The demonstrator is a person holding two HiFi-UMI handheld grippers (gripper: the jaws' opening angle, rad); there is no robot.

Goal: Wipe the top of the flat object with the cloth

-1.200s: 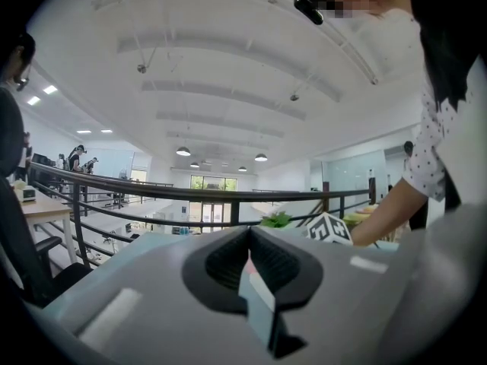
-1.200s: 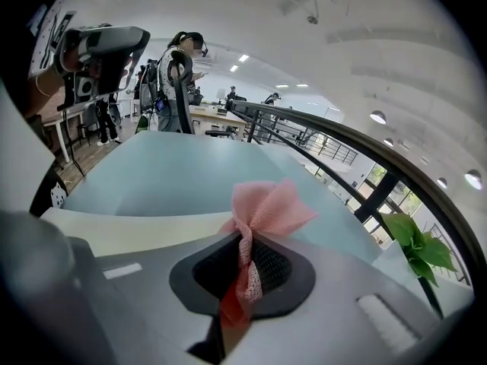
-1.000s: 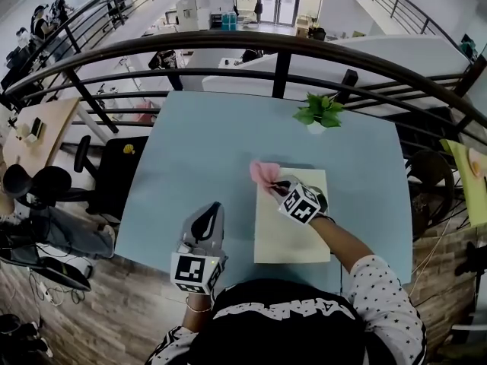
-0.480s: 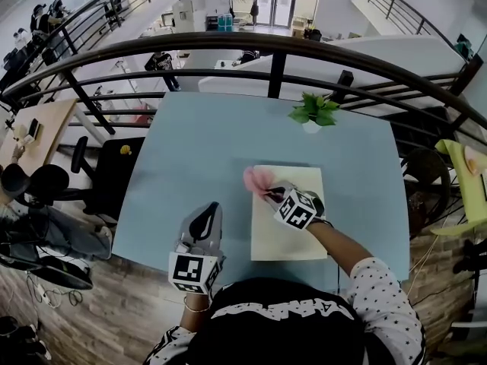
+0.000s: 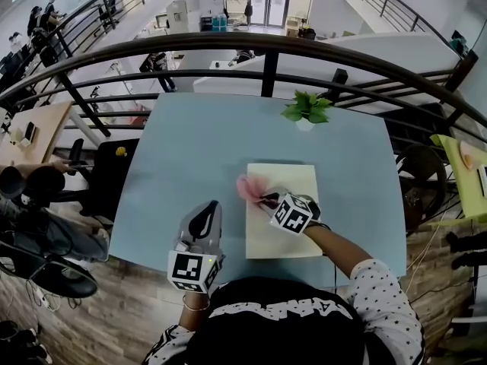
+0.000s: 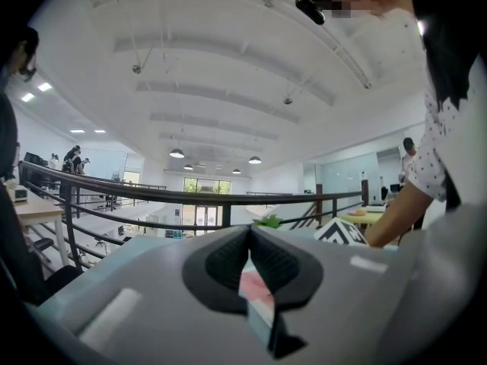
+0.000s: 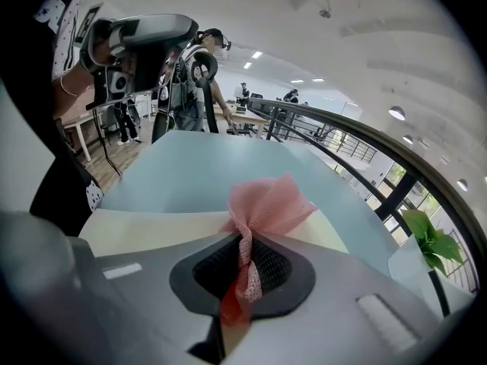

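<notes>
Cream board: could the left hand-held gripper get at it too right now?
Probably yes. The left hand-held gripper is just left of the cream board, only bare table between; the right hand-held gripper and pink cloth take up just its far-left part.

Cloth (image 7: 262, 204) — open mesh weave; flat object (image 5: 289, 181) matt, perhaps paper; table (image 5: 190, 158) smooth, matt.

Cloth (image 5: 247, 187) on left edge of flat object (image 5: 298, 179), plant (image 5: 306, 109) behind
</notes>
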